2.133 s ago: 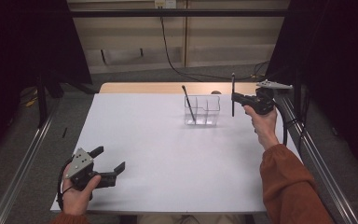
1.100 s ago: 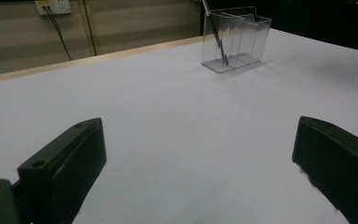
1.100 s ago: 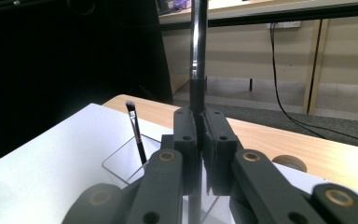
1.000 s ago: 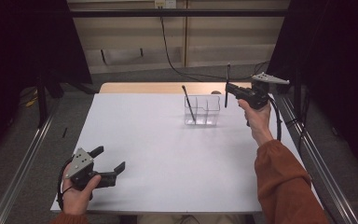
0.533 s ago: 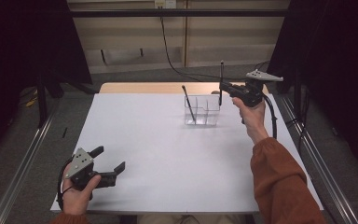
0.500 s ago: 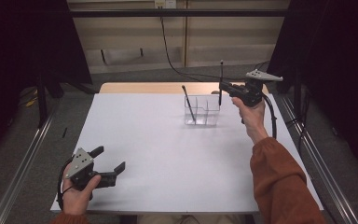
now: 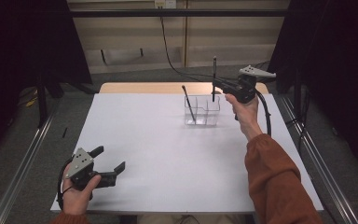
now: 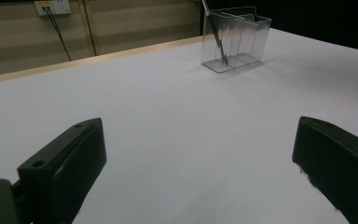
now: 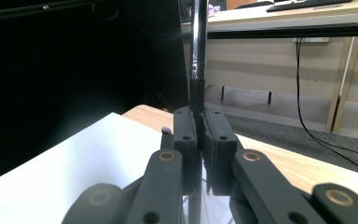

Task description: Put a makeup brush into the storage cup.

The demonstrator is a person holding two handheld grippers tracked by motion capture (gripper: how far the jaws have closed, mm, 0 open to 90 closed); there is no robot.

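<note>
The right gripper [image 7: 220, 85], clamped on an upright pen [image 7: 214, 74], has drifted leftward from past the holder's right end until the pen's tip hangs over the holder [image 7: 202, 110], which stands near the desk's [image 7: 158, 154] far edge; so the drop looks close. A second pen [image 7: 188, 102] already leans in the left compartment. The left gripper [image 7: 108, 163] has stayed spread and idle at the near-left corner.
</note>
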